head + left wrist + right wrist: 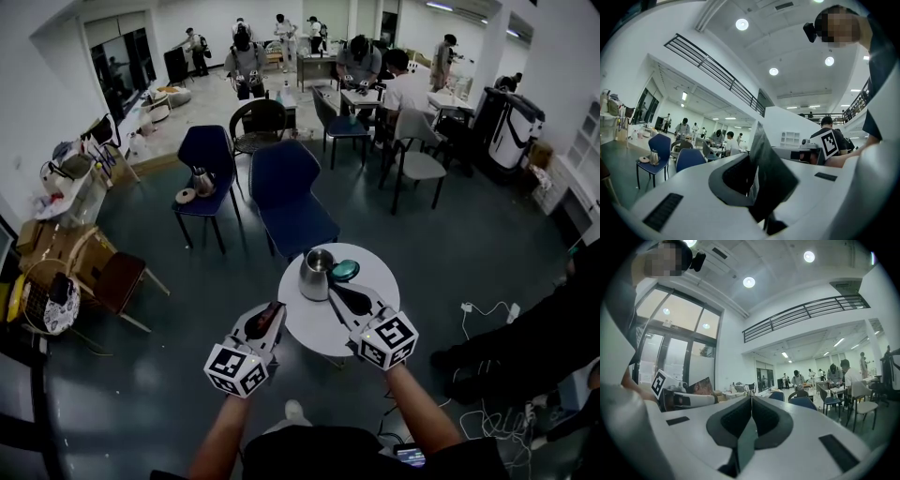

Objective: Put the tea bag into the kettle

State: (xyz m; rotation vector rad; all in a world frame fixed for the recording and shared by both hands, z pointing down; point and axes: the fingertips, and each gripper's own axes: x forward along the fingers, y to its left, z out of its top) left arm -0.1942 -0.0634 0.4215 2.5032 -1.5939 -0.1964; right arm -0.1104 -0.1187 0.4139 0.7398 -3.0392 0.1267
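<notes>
Left tool (pixel 268 322) pinching tea bag (pixel 771 174) edge-on, long axis along jaws; right tool (pixel 750 400) pressed together.

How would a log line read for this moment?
left gripper: shut on tea bag | right gripper: shut, empty | kettle: on round table, teal lid beside it

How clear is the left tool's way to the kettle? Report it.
Probably clear, yes. The kettle stands open, its lid lying beside it, and nothing lies between it and the left tool, which is shut on the tea bag.
</notes>
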